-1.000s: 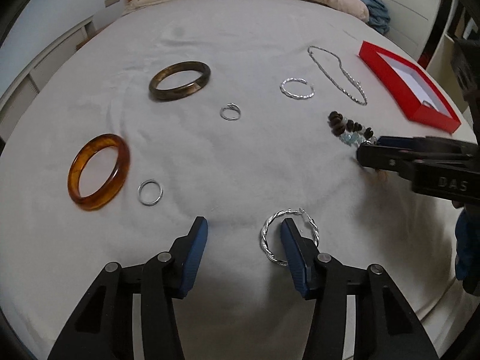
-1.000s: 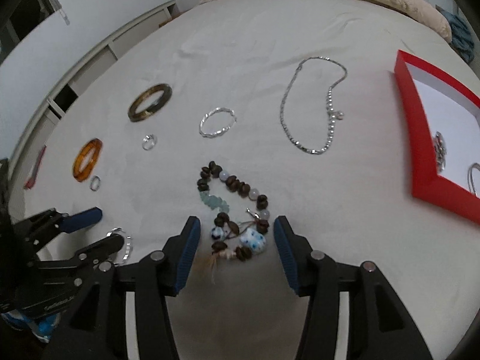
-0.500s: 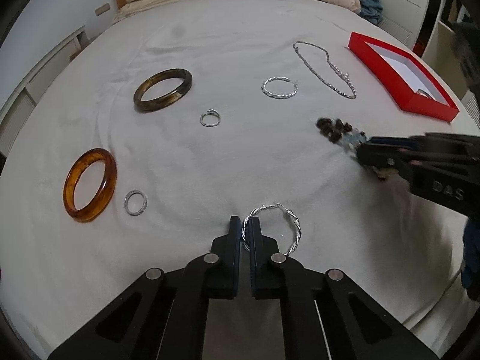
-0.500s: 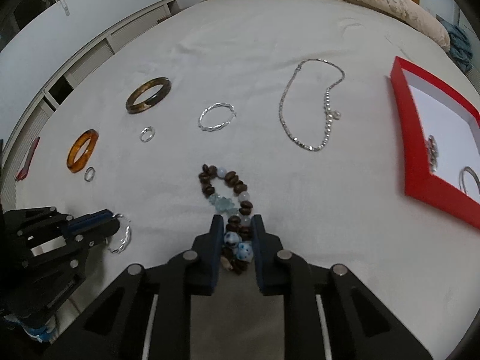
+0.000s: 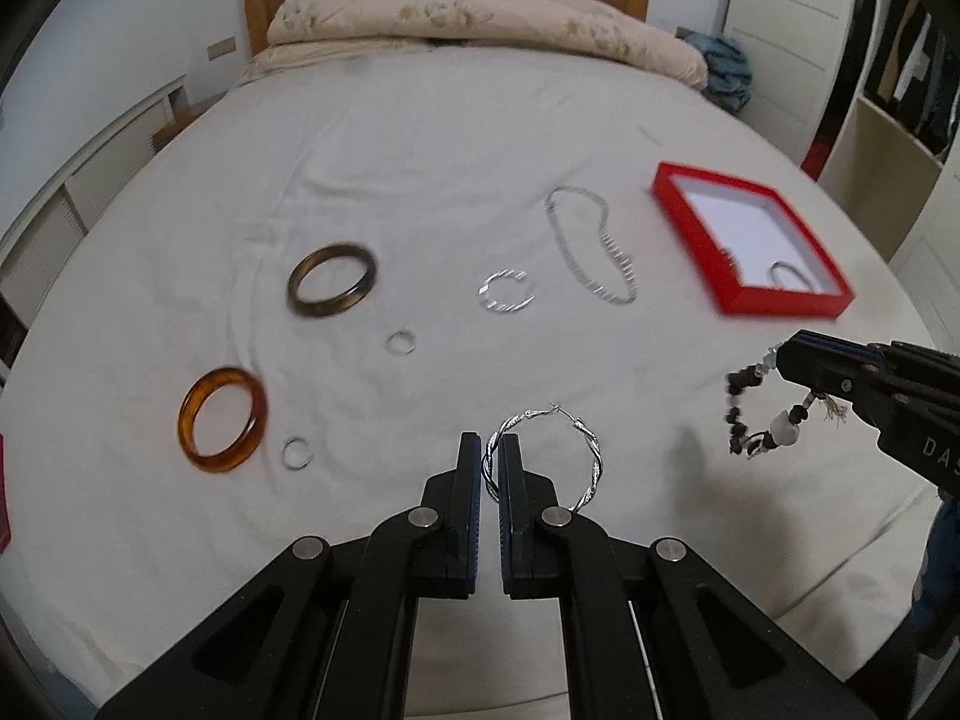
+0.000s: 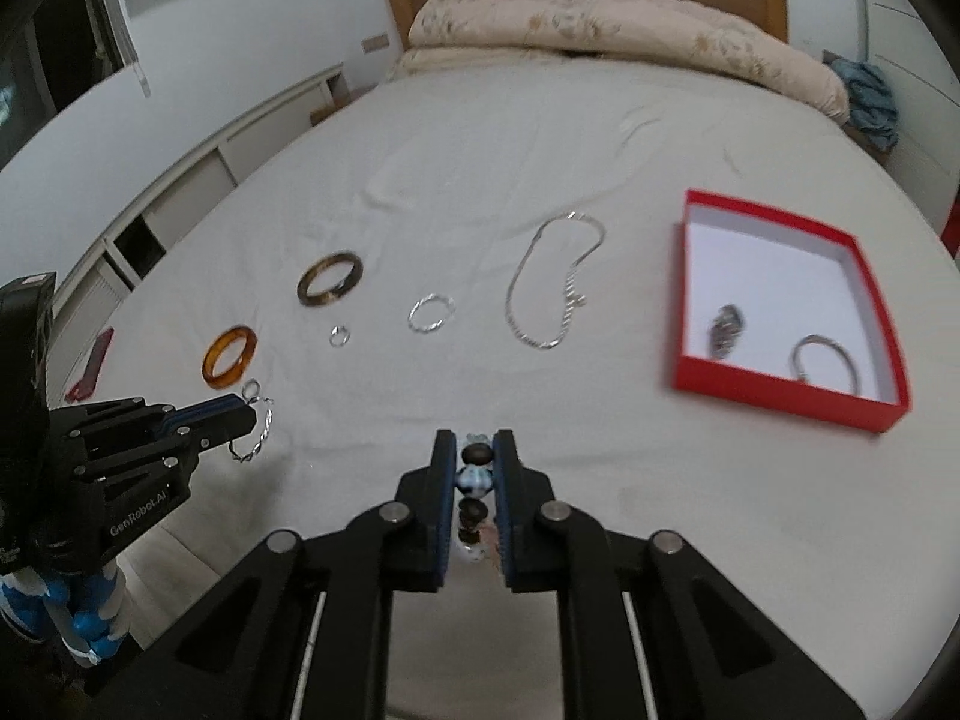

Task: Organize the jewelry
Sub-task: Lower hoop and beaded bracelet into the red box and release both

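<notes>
The left gripper (image 5: 492,462) was clamped on the twisted hoop (image 5: 585,468), held clear of the bed (image 5: 420,150); the right gripper (image 6: 474,468) pinched the bead bracelet (image 6: 475,480). Carry step, I judged: both pieces next needed moving right over the red box (image 6: 774,402), where 2 items lay.

Both grippers are black plastic w/ angular, cut-out linkage arms. Left gripper (image 5: 491,450): two flat fingers (image 5: 469,483) w/ blue ribbed pads on inner faces, round silver pivot screws at each joint. Right gripper (image 6: 474,450): same build, same blue pads, silver screws. From the side, right unit's body has white "DAS" lettering; left unit's has white "GenRobot.AI" plus small silver screws along the fingers. A blue-and-white ribbed part hangs under the left unit; unclear what it is.
</notes>
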### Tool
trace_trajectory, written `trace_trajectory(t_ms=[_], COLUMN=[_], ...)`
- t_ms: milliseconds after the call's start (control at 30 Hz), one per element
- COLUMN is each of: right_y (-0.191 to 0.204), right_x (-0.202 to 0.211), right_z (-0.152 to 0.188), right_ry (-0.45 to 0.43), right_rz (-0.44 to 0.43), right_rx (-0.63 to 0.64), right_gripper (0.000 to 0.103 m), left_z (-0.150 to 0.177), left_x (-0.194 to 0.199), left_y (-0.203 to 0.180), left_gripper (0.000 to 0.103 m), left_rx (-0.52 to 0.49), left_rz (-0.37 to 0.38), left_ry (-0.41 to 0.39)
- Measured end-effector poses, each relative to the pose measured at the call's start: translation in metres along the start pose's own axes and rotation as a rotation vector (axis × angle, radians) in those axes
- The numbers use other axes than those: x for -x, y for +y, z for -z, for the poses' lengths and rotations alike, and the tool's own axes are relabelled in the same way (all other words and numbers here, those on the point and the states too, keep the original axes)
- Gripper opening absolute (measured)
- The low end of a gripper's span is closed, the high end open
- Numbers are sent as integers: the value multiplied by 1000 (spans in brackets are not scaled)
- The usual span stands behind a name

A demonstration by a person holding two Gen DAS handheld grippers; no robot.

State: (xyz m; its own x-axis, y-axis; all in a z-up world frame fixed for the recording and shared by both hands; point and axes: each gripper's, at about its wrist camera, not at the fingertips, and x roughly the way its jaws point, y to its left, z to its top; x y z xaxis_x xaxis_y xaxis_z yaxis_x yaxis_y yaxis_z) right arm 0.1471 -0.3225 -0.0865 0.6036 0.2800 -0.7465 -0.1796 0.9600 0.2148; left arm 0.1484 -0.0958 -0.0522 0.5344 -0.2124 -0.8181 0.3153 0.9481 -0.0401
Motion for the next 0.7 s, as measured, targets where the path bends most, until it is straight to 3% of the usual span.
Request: trace_trajectory(t_ms=[167, 367, 700], right_y=[-30, -90, -206], right_x=[31, 49, 6], right_z=[-9, -33, -90], right_ry=[-60, -106, -144], right_rz=[40, 112, 193], right_rx=[-32, -71, -146], right_gripper=[11, 11, 11], left_z=[-25, -74, -168], left_x=[1, -26, -118], left_y=[-33, -85, -184], left_gripper=[5, 5, 5], left_rx=[-29, -86, -186], left_rz=[50, 114, 179], left_ry=[-18, -27, -21])
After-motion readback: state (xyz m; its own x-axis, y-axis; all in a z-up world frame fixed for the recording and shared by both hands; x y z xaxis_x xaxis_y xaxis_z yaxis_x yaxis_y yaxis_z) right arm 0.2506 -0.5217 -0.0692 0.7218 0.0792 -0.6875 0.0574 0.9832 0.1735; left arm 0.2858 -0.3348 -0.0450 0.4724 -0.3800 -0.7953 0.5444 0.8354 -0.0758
